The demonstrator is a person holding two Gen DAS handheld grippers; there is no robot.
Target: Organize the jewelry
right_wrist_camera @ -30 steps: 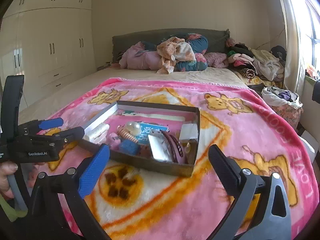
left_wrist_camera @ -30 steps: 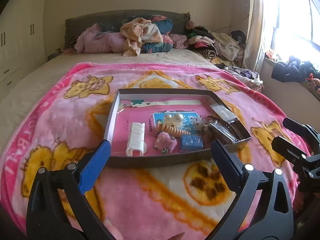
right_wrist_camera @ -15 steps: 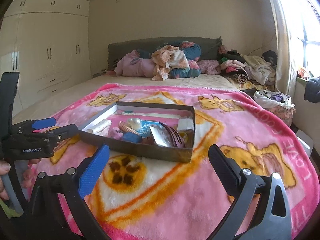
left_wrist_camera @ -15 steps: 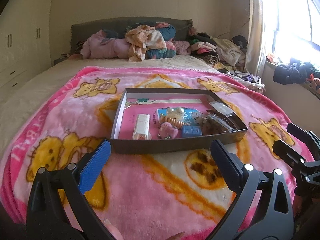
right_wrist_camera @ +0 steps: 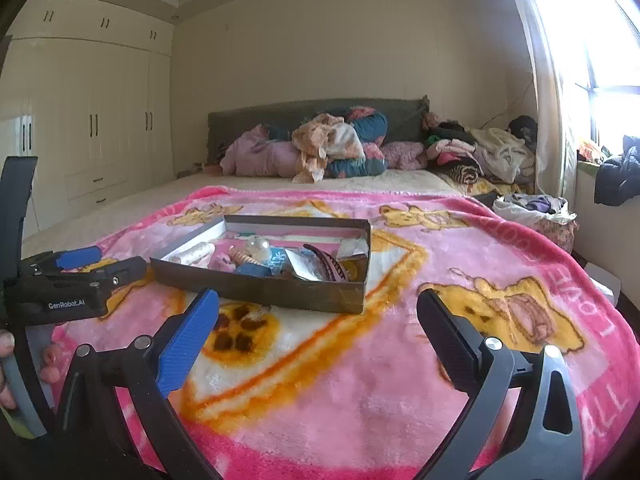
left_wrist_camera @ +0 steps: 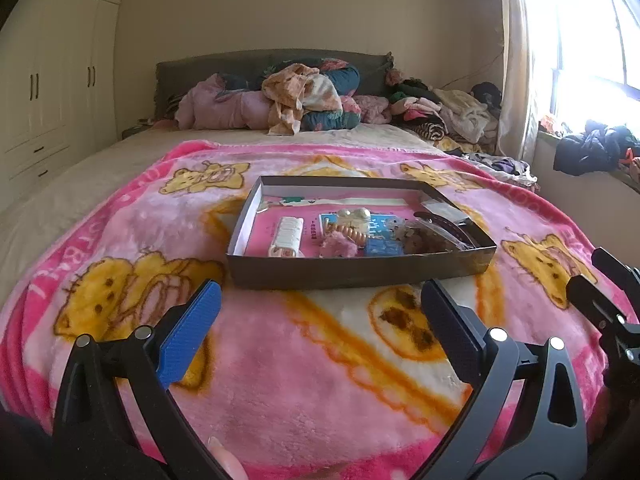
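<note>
Box [left_wrist_camera: 360,270] near wall hides items' lower parts; small pieces by hair clip [left_wrist_camera: 444,226] too jumbled to identify. Right gripper [left_wrist_camera: 600,280] cut off at left view's edge.

Fleecy pink blanket [left_wrist_camera: 304,368], plush and matt, with printed yellow bears. On it, shallow cardboard tray [left_wrist_camera: 360,272], dull dark outside, paler paper lining within. Inside: white ribbed plastic clip [left_wrist_camera: 286,236], fuzzy pink pom [left_wrist_camera: 338,247], glossy pearly beads [left_wrist_camera: 354,214], crinkly clear plastic wrap [left_wrist_camera: 430,236] at right. Matt black plastic on left gripper [left_wrist_camera: 320,320] and right gripper [right_wrist_camera: 318,326], each with one textured blue pad. Far off, soft crumpled cloth heap [left_wrist_camera: 304,100]; smooth cream wardrobe doors [right_wrist_camera: 100,120] at left.
</note>
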